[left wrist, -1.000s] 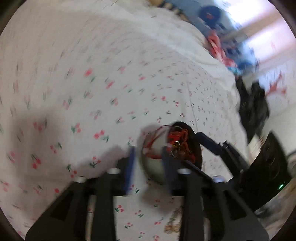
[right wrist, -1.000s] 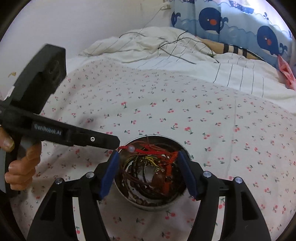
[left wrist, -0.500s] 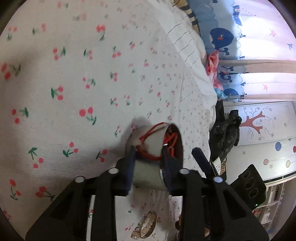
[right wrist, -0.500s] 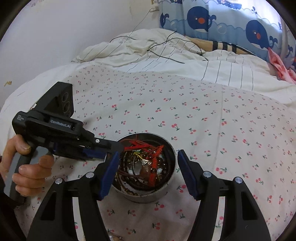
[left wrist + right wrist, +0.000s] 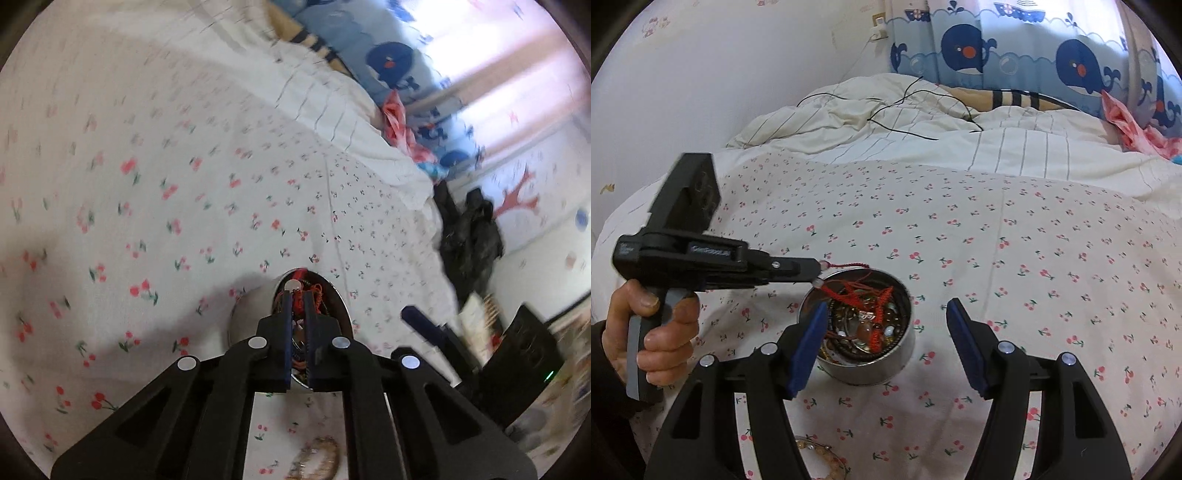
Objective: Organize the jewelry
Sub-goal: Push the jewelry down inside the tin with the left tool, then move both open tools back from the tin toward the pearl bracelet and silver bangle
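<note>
Red cord bracelet (image 5: 849,284) now pinched in the left gripper (image 5: 297,295) — jaws newly shut, extraction from the tin (image 5: 862,363) begun; right gripper (image 5: 882,341) gapes empty.

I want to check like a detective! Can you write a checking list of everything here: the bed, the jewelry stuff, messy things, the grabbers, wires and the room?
Surface: cherry-print sheet on a bed.
Job's things: round metal tin full of tangled jewelry; red cord bracelet trails from the tin up to the left fingertips; beaded bracelet lies on the sheet, near the camera.
Clutter: striped duvet, pink cloth.
Grippers: left gripper shut on the red cord; right gripper open, its left finger beside the tin.
Cables: black wire across the duvet.
Surroundings: whale curtain, white wall.
</note>
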Available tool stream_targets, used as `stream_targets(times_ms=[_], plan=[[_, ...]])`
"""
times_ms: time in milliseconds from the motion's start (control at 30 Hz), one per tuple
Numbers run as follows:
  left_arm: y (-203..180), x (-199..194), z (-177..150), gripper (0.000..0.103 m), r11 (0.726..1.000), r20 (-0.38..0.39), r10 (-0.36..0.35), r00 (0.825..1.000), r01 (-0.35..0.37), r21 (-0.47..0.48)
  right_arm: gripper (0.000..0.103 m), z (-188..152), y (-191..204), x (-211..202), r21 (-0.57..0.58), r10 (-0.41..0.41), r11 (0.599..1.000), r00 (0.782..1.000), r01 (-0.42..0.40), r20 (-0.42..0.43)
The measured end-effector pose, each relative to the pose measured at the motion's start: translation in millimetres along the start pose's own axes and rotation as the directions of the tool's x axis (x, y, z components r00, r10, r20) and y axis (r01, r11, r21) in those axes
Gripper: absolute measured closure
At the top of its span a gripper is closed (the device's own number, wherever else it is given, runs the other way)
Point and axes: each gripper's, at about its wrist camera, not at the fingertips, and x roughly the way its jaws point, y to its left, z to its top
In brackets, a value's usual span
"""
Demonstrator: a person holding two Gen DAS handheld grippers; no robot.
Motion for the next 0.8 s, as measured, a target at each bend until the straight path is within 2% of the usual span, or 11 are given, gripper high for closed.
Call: stream_targets(times_ms=[167, 233, 267, 333, 400, 467, 533, 600, 700, 800], plan=[[-16, 4, -4, 0.098, 0.997, -0.035, -0.028, 0.999, 0.031, 0.076, 0.038, 2, -3, -3, 0.005, -0.005, 1.000, 1.000, 0.005, 0.003], [-19, 13, -8, 0.098, 0.996, -0.082, -0.034, 0.996, 0.041, 0.078, 0.036, 1, -5, -3, 0.010, -0.009, 1.000, 1.000, 0.009, -0.001], [-20, 22, -11, 0.098, 0.996, -0.143, -0.039, 0.989, 0.050, 0.078, 0.036, 1, -6, -2, 0.012, -0.015, 1.000, 1.000, 0.015, -0.007], [-17, 31, -17, 0.098, 0.997, -0.186, 0.015, 0.982, 0.000, 0.080, 0.036, -1, -6, 2, 0.009, -0.024, 1.000, 0.999, 0.024, -0.023], [-19, 37, -19, 0.097, 0.995, -0.233, 0.030, 0.972, -0.006, 0.101, 0.036, -3, -7, 6, 0.002, -0.041, 0.999, 0.999, 0.041, -0.036], [-25, 30, -17, 0.095, 0.991, -0.229, 0.061, 0.972, -0.031, 0.134, 0.036, -5, -7, 10, -0.011, -0.059, 0.998, 0.997, 0.059, -0.047], [-28, 20, -13, 0.089, 0.984, -0.205, 0.096, 0.974, -0.062, 0.167, 0.036, -7, -5, 12, -0.031, -0.085, 0.996, 0.995, 0.083, -0.053], [-26, 7, -9, 0.070, 0.980, -0.168, 0.126, 0.978, -0.097, 0.173, 0.036, -8, -3, 12, -0.057, -0.108, 0.993, 0.993, 0.105, -0.056], [-20, -11, 0, 0.059, 0.978, -0.114, 0.146, 0.983, -0.127, 0.163, 0.034, -9, -1, 13, -0.080, -0.132, 0.989, 0.990, 0.127, -0.057], [-11, -23, 7, 0.054, 0.979, -0.085, 0.158, 0.984, -0.145, 0.143, 0.034, -7, 1, 8, -0.064, -0.143, 0.988, 0.990, 0.142, -0.010]])
